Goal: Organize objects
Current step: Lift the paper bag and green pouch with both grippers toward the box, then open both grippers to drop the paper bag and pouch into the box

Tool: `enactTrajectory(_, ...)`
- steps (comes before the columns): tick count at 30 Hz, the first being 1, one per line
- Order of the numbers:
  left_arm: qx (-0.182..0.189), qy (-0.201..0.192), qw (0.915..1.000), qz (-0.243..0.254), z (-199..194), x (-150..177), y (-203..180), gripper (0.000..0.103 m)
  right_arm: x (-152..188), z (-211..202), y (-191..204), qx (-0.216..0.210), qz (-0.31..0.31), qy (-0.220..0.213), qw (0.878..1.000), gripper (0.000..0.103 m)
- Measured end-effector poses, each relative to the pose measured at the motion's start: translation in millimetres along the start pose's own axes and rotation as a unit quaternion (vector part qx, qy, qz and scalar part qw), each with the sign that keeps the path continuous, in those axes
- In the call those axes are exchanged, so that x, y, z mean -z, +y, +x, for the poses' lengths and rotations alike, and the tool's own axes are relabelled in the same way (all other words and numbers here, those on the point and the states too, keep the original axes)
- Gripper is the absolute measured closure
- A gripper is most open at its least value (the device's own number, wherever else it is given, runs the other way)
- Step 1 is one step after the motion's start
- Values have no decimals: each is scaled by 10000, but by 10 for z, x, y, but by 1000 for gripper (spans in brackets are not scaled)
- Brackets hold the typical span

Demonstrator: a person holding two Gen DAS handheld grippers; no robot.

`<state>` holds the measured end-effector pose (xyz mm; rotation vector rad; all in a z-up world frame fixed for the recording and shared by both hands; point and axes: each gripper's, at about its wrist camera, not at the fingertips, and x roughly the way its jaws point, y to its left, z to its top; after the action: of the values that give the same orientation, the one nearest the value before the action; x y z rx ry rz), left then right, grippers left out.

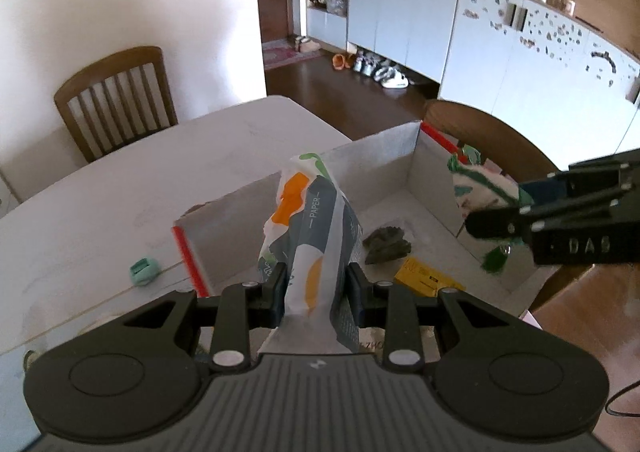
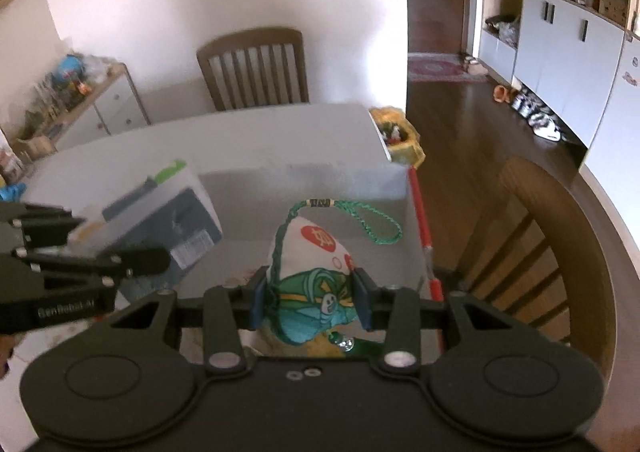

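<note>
Over the box (image 1: pixel 372 155) we grip a tissue pack (image 1: pixel 316 236) with the left gripper (image 1: pixel 316 288) and a sachet (image 2: pixel 316 276) (green-corded) with the right gripper (image 2: pixel 312 302).

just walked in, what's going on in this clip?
A person with two handheld grippers is packing things into an open cardboard box on the table. The left gripper is shut on a tissue pack; the right gripper is shut on a zongzi-shaped sachet with a green cord. Both hang over the box, which already holds a yellow packet and a dark item.

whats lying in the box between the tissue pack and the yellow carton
A dark crumpled lump lies on the box floor between the tissue pack and yellow carton, in the left wrist view.
</note>
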<state>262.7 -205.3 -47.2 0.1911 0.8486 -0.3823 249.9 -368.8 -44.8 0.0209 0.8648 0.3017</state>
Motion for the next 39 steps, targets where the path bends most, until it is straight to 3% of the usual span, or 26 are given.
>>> enactTrajectory(17, 96, 551, 9981, 252, 721, -118, -151, 73, 252, 427, 101, 43, -520, 706, 9961, 61)
enactTrajectory(31, 26, 855, 9959, 289, 923, -92, -174, 72, 247, 505, 123, 97, -733, 695, 9948, 55)
enactTrajectory(33, 33, 860, 9959, 296, 908, -100, -177, 68, 237, 485, 82, 78, -663, 648, 9957, 48)
enactTrajectory(35, 39, 851, 9959, 313, 881, -99, -185, 52, 223, 458, 64, 43, -629, 588, 9963, 46)
enactTrajectory(37, 55, 780, 9964, 320, 825, -89, -193, 45, 211, 424, 62, 24, -628, 540, 9966, 41)
enactTrajectory(39, 40, 747, 9967, 306, 780, -84, -199, 45, 205, 396, 61, 23, -629, 497, 9968, 40)
